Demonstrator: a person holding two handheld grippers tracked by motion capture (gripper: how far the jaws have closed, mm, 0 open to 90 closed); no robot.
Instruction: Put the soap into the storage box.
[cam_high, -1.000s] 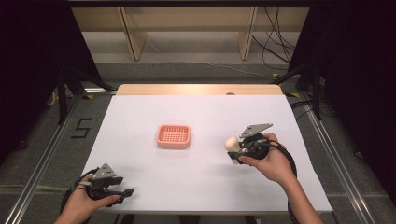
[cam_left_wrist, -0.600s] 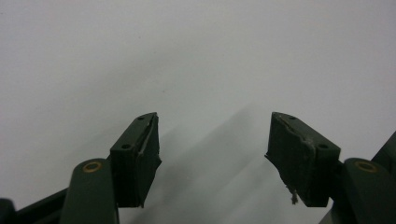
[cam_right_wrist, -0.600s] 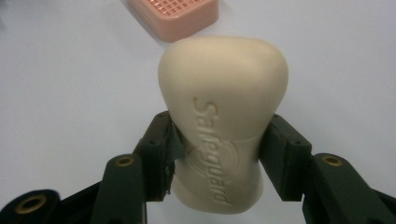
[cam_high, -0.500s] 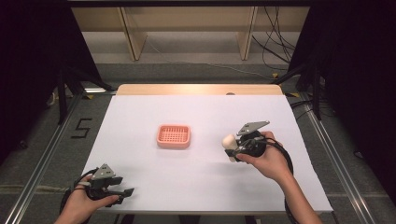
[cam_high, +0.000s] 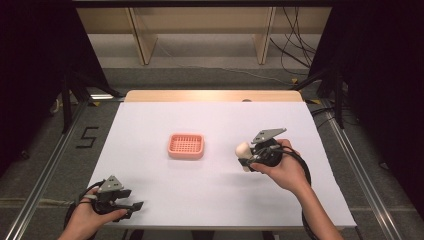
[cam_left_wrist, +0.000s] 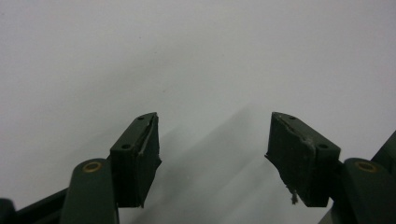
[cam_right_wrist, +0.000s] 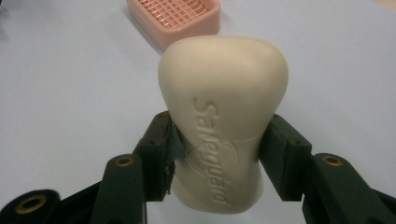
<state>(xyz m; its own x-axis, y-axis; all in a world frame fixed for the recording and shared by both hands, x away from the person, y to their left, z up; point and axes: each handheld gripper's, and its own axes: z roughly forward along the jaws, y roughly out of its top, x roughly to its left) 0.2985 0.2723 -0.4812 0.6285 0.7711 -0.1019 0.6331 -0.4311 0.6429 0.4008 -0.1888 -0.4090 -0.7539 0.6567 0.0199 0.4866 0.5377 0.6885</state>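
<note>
The right gripper (cam_right_wrist: 219, 154) is pinching a cream soap bar (cam_right_wrist: 223, 121) at its waist, its long axis pointing toward the pink soap dish (cam_high: 186, 145) lying ahead, while the left gripper (cam_left_wrist: 212, 154) is resting spread, farther from the dish.

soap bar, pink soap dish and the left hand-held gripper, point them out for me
soap bar (cam_right_wrist: 223, 88), right gripper view, its rounded upper face
pink soap dish (cam_high: 186, 145), high view, its gridded middle
left hand-held gripper (cam_left_wrist: 212, 154), left gripper view, midway between its open jaws

Right gripper (cam_high: 245, 156) carried soap bar (cam_high: 243, 149) nearer pink tray (cam_high: 186, 146).
</note>
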